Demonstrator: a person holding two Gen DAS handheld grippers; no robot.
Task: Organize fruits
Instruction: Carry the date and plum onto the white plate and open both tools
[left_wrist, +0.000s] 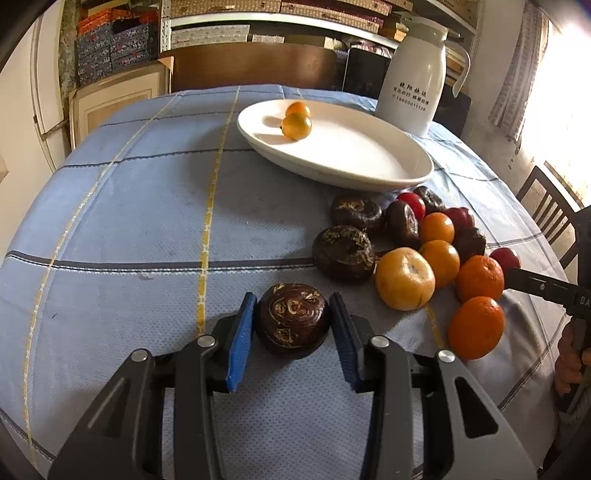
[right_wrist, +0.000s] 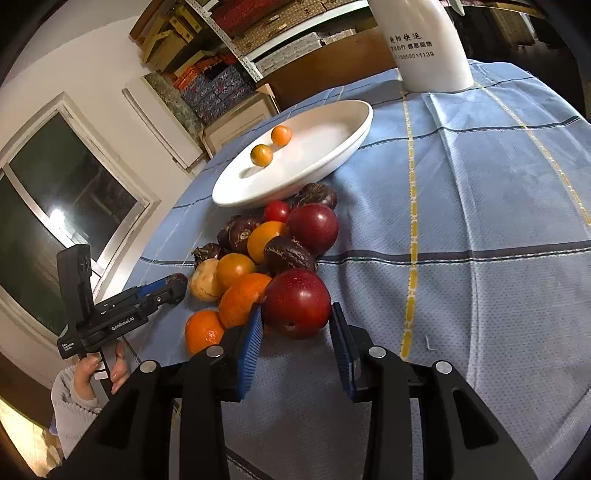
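Two grabs underway: left gripper (left_wrist: 291, 321) straddles a brown water chestnut (left_wrist: 291, 319) on the bench, right gripper (right_wrist: 297, 325) brackets a red plum (right_wrist: 296, 302), jaws open. Next: squeeze, carry to plate (left_wrist: 369, 173).

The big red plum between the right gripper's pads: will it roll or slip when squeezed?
The red plum looks round and glossy, so it may slip on closing. The right gripper is open and astride it, pads near its widest part, which should help. It touches an orange, so nudging it could shift the pile.
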